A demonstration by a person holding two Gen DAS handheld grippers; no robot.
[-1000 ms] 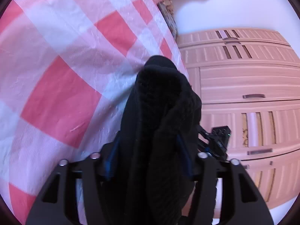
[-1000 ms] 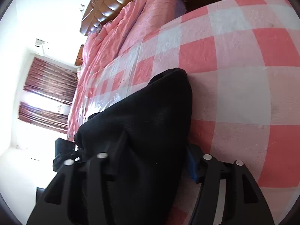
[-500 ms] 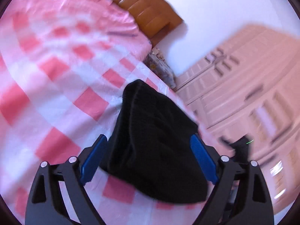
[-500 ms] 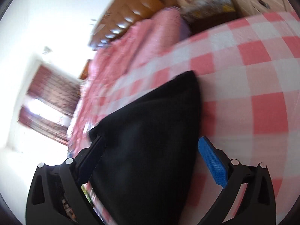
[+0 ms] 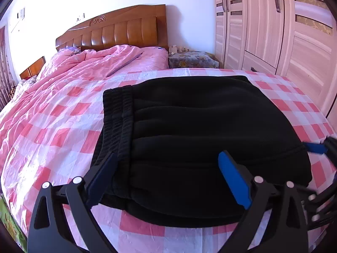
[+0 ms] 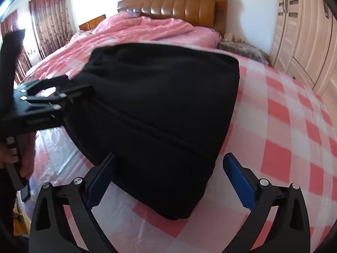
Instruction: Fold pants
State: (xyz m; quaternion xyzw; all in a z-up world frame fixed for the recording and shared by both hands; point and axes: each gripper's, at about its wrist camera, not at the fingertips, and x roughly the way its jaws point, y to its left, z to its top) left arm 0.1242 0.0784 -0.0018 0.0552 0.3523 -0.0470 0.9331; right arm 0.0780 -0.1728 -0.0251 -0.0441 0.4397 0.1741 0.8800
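Left gripper (image 5: 166, 181): jaws stand wide, having just been opening; the near left corner of the pants lies between the blue pads (image 5: 233, 181), but neither pad presses on the cloth. Nothing is held.
Waistband (image 5: 118, 122): ribbed edges stacked at the left end of the bundle, lying flat on the sheet.
Pants (image 5: 200, 130): black, folded into a compact, thick rectangle resting on the checked sheet (image 5: 63, 130) at the foot of the bed, well apart from the pink quilt (image 5: 84, 67) nearer the headboard. Layers appear stacked squarely; the near edge sits just beyond both grippers.
Right gripper (image 6: 168, 179): jaws as wide as they go, having just finished opening; the near right corner of the pants (image 6: 160, 105) lies between them, untouched by either pad. Nothing is held.
Person's hand (image 6: 25, 160): visible at the left edge of the right wrist view, holding the handle of the left gripper.
Done: the folds appear complete and the bundle is released (judged from its shape and the loose jaws).
Left: in my judgement little or nothing; perhaps a smoothing of the top layer, where soft ridges show.
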